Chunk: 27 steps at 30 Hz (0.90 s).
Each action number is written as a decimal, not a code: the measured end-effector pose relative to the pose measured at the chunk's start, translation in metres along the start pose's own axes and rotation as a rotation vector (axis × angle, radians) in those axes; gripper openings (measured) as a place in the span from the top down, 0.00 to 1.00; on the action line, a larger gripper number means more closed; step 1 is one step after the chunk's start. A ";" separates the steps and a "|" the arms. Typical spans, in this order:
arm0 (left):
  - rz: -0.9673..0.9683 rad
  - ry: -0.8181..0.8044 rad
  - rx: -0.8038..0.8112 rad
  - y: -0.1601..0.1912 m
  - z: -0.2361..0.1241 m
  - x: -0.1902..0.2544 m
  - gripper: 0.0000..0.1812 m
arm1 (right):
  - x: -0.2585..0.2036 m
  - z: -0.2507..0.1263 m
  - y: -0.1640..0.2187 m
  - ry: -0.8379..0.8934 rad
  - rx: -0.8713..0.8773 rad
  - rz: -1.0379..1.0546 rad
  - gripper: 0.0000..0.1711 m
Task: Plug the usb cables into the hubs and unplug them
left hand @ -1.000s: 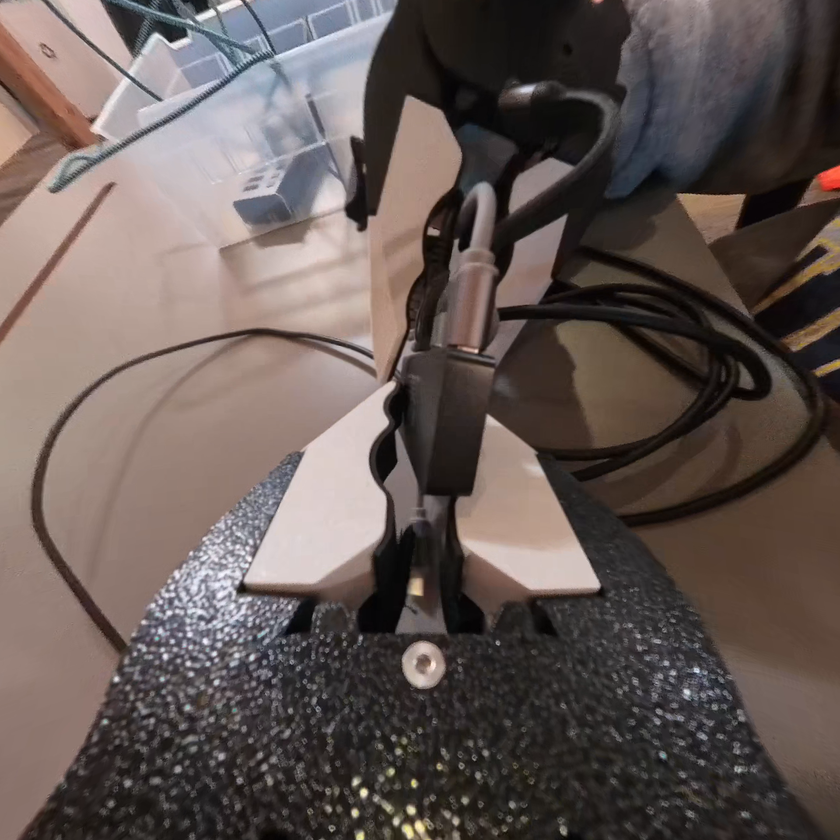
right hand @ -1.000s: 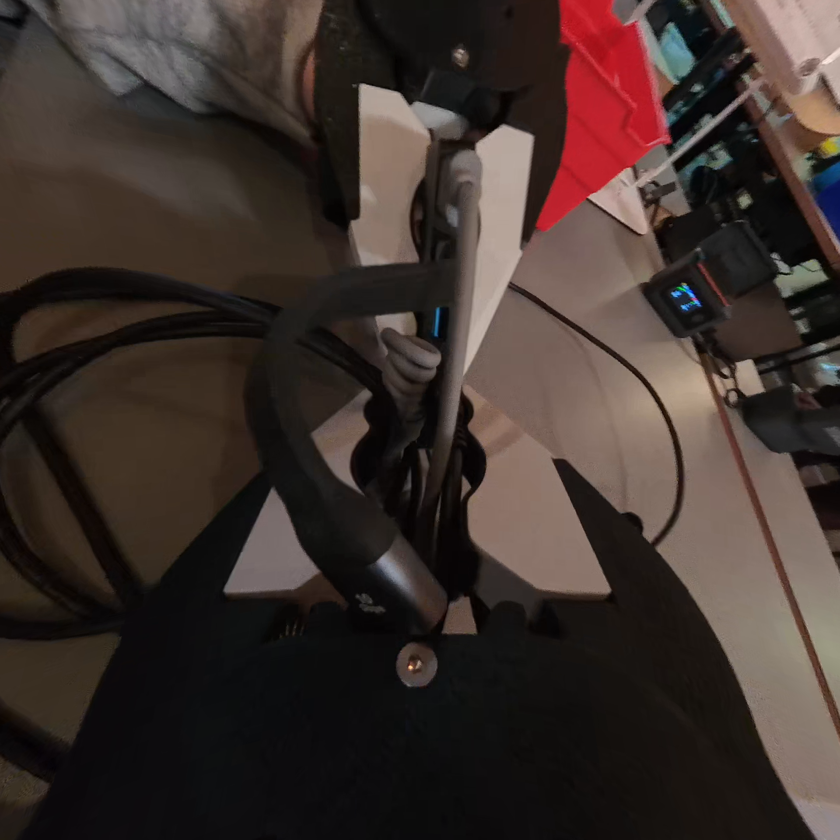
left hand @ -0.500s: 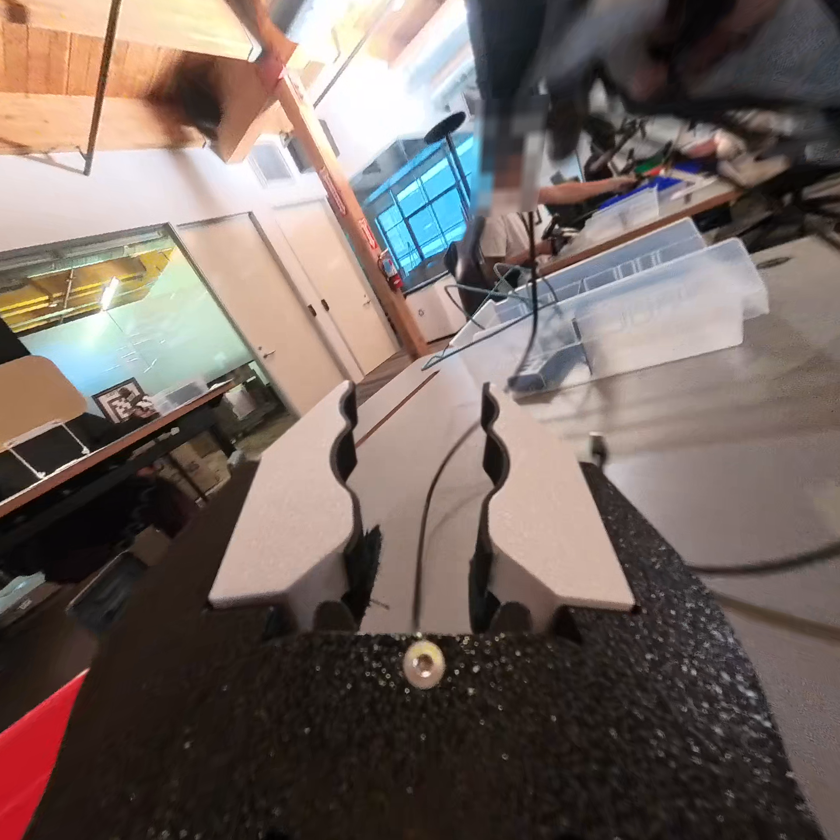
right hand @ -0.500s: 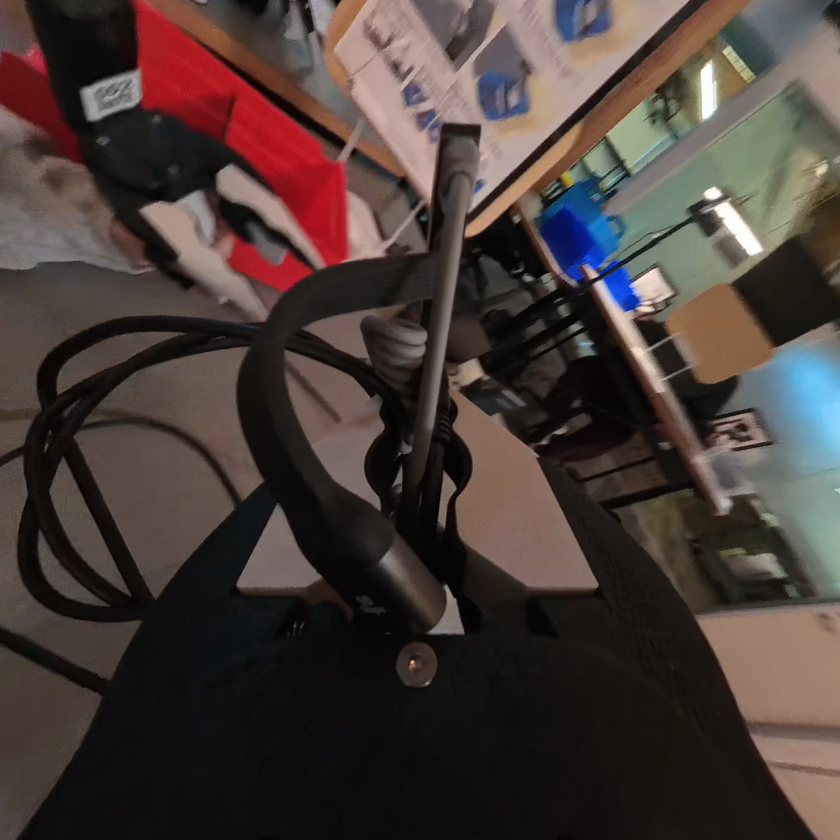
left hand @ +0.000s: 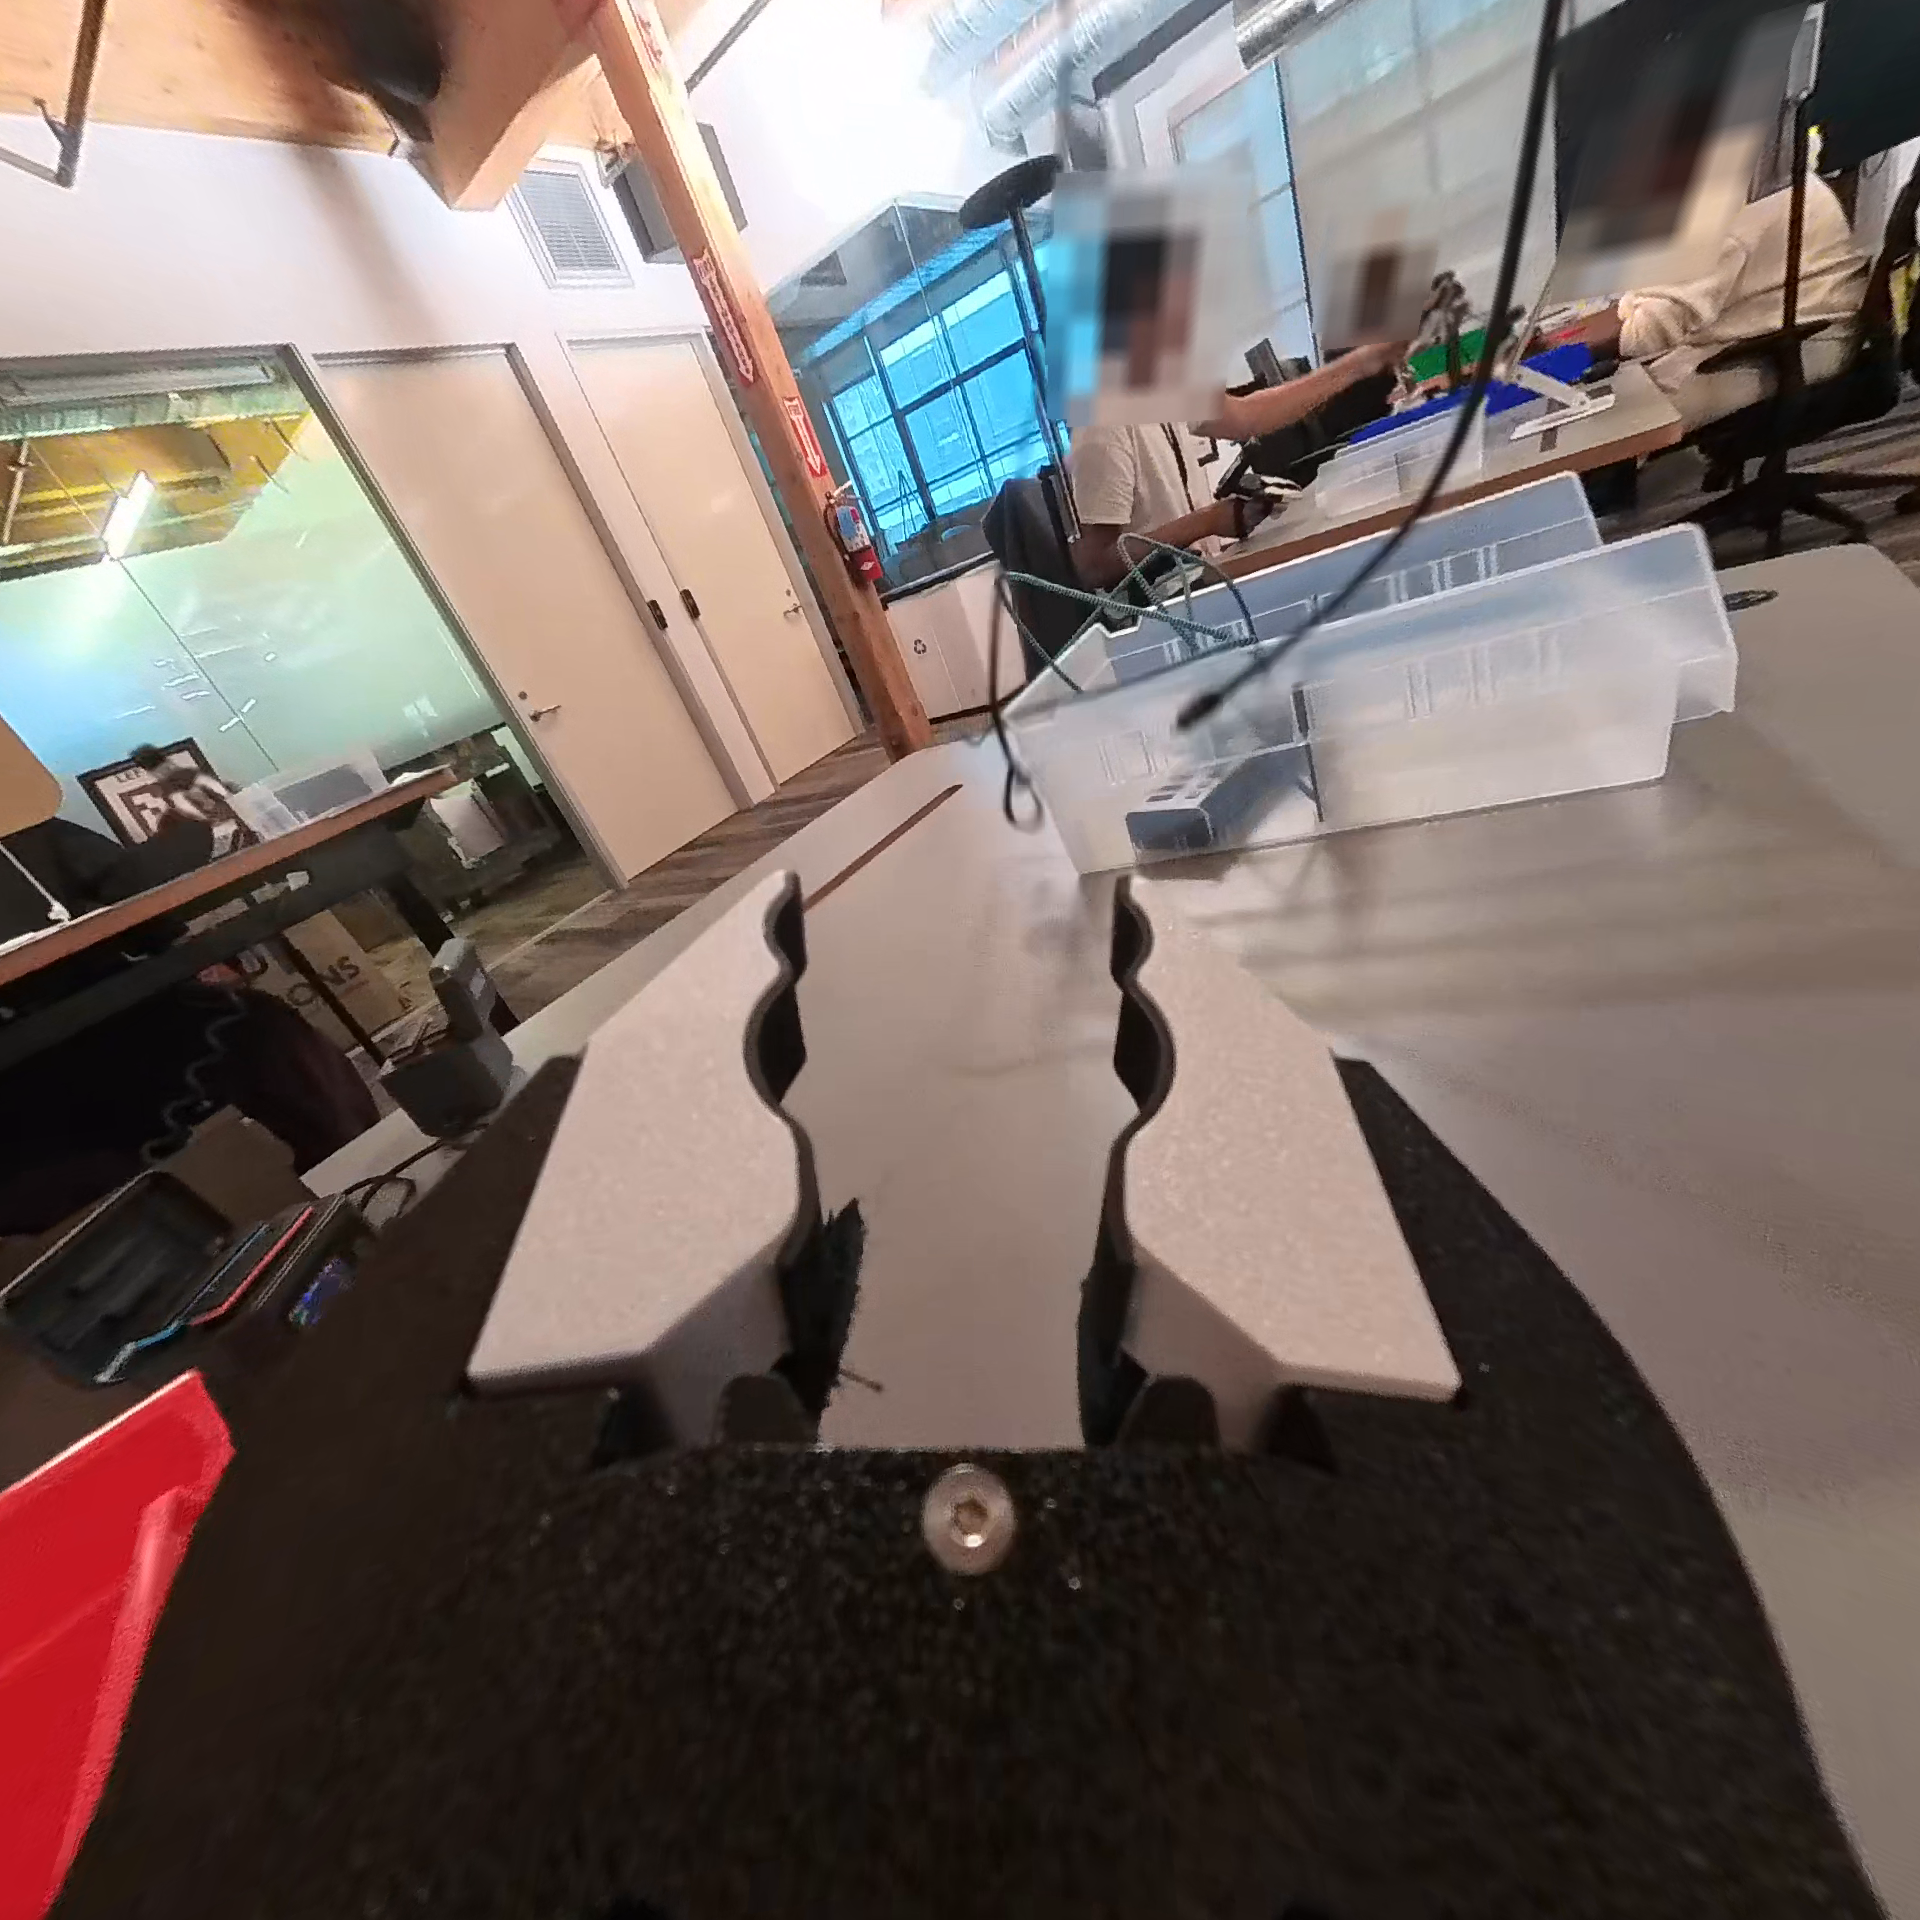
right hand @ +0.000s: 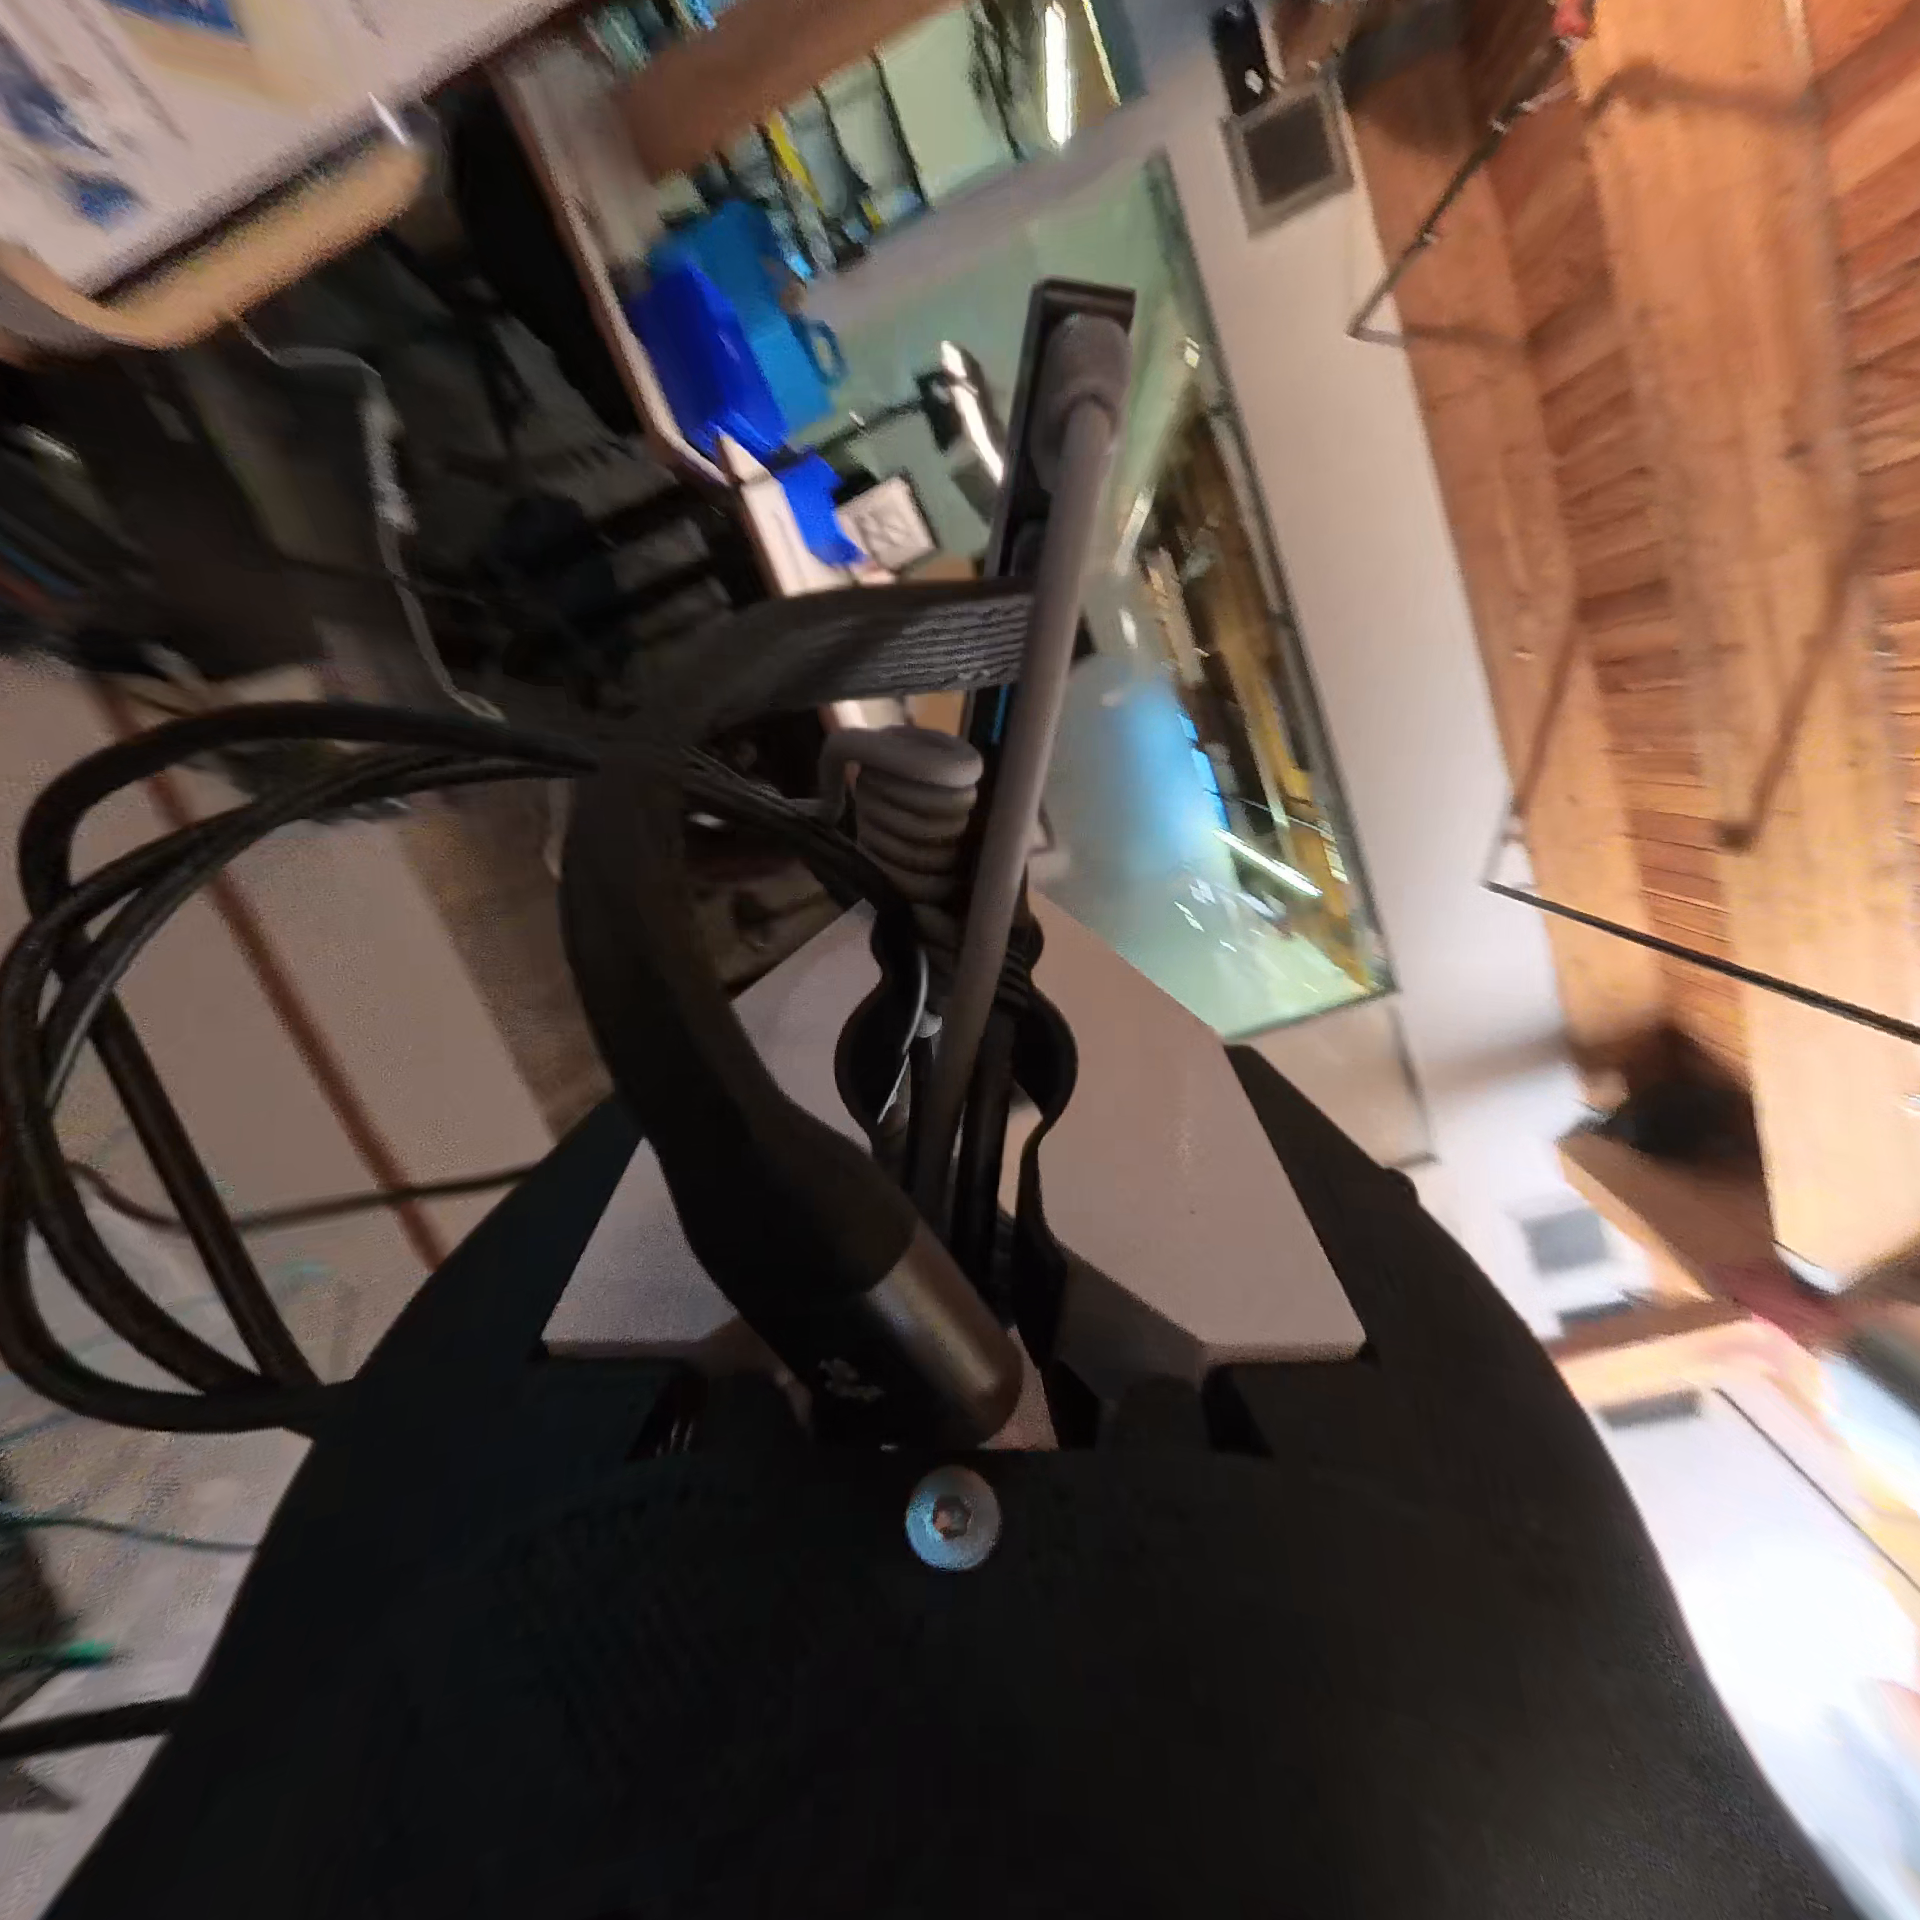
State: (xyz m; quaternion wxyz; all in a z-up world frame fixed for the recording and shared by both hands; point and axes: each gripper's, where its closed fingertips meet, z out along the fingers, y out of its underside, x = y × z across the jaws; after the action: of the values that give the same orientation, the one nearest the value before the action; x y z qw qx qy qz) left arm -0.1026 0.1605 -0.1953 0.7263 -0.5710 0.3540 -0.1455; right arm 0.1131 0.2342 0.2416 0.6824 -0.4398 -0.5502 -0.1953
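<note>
Grey surface [left hand: 1558, 1039] w/ clear bins [left hand: 1455, 717] far right. Left hand-held gripper [left hand: 956, 1049] now wide open, empty, hub released. Right hand-held gripper [right hand: 961, 1029] still clamped on black hub [right hand: 1023, 499] w/ cables [right hand: 1060, 582], lifted higher.

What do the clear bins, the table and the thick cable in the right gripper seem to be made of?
Clear bins: likely moulded plastic, frosted and see-through, contents showing dimly. Table: smooth grey matt top, perhaps laminate; the look leaves it open. Thick cable, gripped in the right gripper: black, rubbery-looking jacket ending in a grey plug shell with a dull metallic sheen, possibly metal.
</note>
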 end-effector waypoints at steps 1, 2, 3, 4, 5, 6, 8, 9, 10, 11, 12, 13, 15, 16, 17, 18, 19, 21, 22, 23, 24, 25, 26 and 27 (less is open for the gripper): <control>0.000 0.002 -0.007 0.002 0.001 0.001 0.68 | 0.018 0.002 0.004 0.044 -0.033 -0.032 0.93; 0.002 0.004 -0.013 0.003 0.001 0.001 0.69 | 0.036 0.004 0.008 0.086 -0.068 -0.063 0.93; 0.001 0.008 -0.022 0.005 0.002 0.002 0.69 | 0.053 0.006 0.013 0.128 -0.100 -0.091 0.93; 0.001 0.011 -0.029 0.006 0.003 0.002 0.69 | 0.069 0.009 0.018 0.167 -0.138 -0.120 0.93; 0.002 0.012 -0.033 0.008 0.003 0.003 0.69 | 0.086 0.010 0.023 0.206 -0.174 -0.150 0.93; 0.001 0.015 -0.036 0.008 0.003 0.003 0.69 | 0.100 0.011 0.028 0.232 -0.212 -0.173 0.93; -0.005 0.020 -0.042 0.010 0.004 0.003 0.69 | 0.123 0.012 0.037 0.257 -0.272 -0.181 0.93; -0.007 0.019 -0.043 0.010 0.004 0.003 0.69 | 0.131 0.011 0.040 0.263 -0.286 -0.167 0.93; -0.009 0.019 -0.044 0.011 0.004 0.003 0.69 | 0.137 0.012 0.043 0.267 -0.294 -0.154 0.93; -0.013 0.019 -0.047 0.011 0.004 0.002 0.70 | 0.141 0.012 0.045 0.265 -0.297 -0.140 0.93; -0.019 0.022 -0.048 0.012 0.005 0.003 0.70 | 0.142 0.013 0.049 0.262 -0.299 -0.127 0.93; -0.025 0.026 -0.048 0.012 0.005 0.003 0.70 | 0.142 0.015 0.053 0.260 -0.300 -0.118 0.93; -0.030 0.037 -0.051 0.013 0.006 0.006 0.70 | 0.132 0.021 0.064 0.238 -0.294 -0.097 0.93; -0.027 0.042 -0.053 0.013 0.006 0.007 0.70 | 0.124 0.025 0.071 0.223 -0.290 -0.085 0.93; -0.024 0.046 -0.057 0.014 0.007 0.008 0.70 | 0.113 0.030 0.079 0.206 -0.282 -0.073 0.93; -0.021 0.049 -0.061 0.014 0.007 0.009 0.70 | 0.101 0.034 0.087 0.186 -0.272 -0.060 0.93; -0.017 0.053 -0.065 0.015 0.007 0.010 0.70 | 0.088 0.039 0.095 0.170 -0.264 -0.047 0.93; -0.012 0.061 -0.071 0.016 0.008 0.012 0.71 | 0.061 0.047 0.109 0.139 -0.237 -0.012 0.93; -0.012 0.064 -0.073 0.016 0.008 0.012 0.71 | 0.047 0.051 0.115 0.126 -0.220 0.006 0.93; -0.013 0.067 -0.071 0.016 0.008 0.013 0.71 | 0.031 0.055 0.122 0.109 -0.206 0.027 0.93; -0.012 0.068 -0.070 0.015 0.008 0.013 0.71 | 0.014 0.058 0.128 0.090 -0.188 0.045 0.93; -0.011 0.070 -0.069 0.015 0.008 0.013 0.71 | -0.002 0.060 0.133 0.086 -0.167 0.045 0.93; -0.011 0.071 -0.068 0.014 0.008 0.014 0.71 | -0.018 0.061 0.139 0.093 -0.145 0.041 0.93; -0.011 0.072 -0.066 0.014 0.008 0.014 0.72 | -0.035 0.062 0.145 0.093 -0.127 0.041 0.93</control>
State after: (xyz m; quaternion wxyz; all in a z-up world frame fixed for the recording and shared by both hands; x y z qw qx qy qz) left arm -0.0903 0.1617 -0.2126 0.6933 -0.5908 0.3813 -0.1580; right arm 0.1748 0.3548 0.1543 0.6818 -0.4837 -0.4955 -0.2360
